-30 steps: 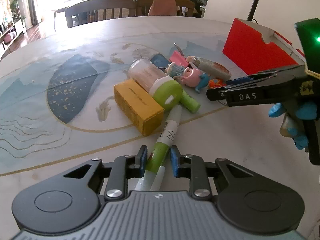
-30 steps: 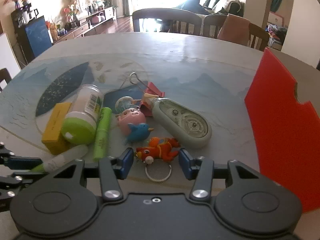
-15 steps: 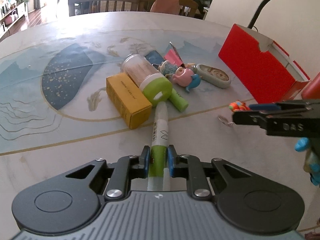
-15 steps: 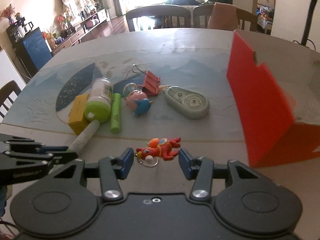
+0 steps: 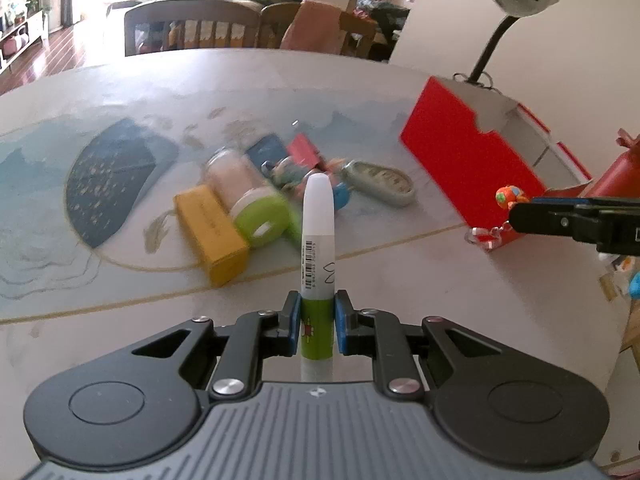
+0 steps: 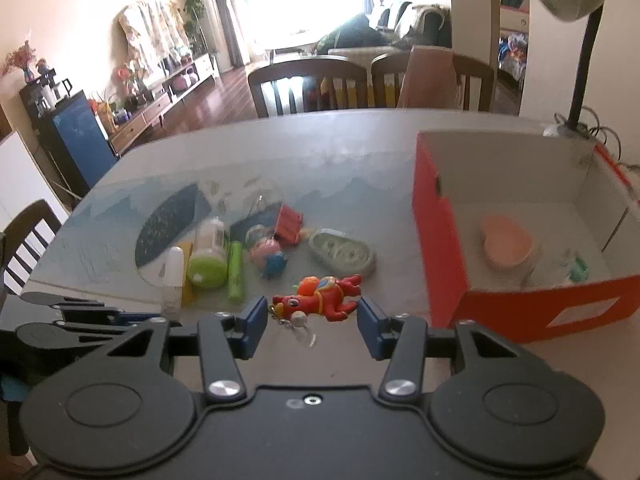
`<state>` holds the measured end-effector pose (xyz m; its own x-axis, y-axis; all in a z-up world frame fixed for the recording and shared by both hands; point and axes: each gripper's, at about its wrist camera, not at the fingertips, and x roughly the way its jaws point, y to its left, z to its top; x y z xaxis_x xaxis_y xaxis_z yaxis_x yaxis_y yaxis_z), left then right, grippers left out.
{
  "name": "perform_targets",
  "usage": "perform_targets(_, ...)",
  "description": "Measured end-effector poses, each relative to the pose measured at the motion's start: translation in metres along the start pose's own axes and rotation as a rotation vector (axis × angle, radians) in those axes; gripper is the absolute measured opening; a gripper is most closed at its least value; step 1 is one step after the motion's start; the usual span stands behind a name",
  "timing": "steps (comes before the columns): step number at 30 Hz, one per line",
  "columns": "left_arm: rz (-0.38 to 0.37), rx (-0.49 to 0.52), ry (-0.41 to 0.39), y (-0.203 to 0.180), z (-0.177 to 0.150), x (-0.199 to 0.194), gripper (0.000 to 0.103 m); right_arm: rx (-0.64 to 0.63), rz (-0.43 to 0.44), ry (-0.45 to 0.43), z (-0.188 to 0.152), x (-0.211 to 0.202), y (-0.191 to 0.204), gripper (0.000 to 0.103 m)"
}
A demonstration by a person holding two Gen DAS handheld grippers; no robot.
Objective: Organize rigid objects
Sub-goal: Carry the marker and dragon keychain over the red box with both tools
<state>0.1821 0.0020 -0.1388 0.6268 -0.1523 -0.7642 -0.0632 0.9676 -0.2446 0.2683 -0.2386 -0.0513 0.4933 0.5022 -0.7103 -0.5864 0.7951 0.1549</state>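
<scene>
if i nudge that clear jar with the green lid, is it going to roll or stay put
The clear jar with the green lid lies on its side and looks cylindrical, so it would probably roll sideways. The yellow box and green tube flanking it may stop it quickly. It looks like light plastic, likely stiff.

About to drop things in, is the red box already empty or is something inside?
Not empty. The right wrist view looks into the open red box: a peach heart-shaped dish and a small teal item lie inside.
</scene>
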Motion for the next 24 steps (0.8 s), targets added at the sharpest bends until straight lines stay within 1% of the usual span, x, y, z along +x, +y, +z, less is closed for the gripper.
perform_targets(6,-0.038,0.026,-0.041,-0.026,0.024,-0.01,0.017,-0.014,-0.017,-0.056,0.016,-0.02,-0.017,0.048)
perform_targets(13,-0.096,0.061,-0.075,-0.07,0.067,-0.014,0.017,-0.018,-0.05,-0.108,0.033,-0.035,-0.052,0.048)
perform_targets(20,-0.144,0.095,-0.088,-0.119,0.105,-0.003,0.017,-0.025,-0.097,-0.152,0.052,-0.044,-0.1,0.048)
perform_targets(24,-0.156,0.12,-0.07,-0.145,0.12,0.013,0.017,-0.016,-0.128,-0.162,0.06,-0.043,-0.13,0.048)
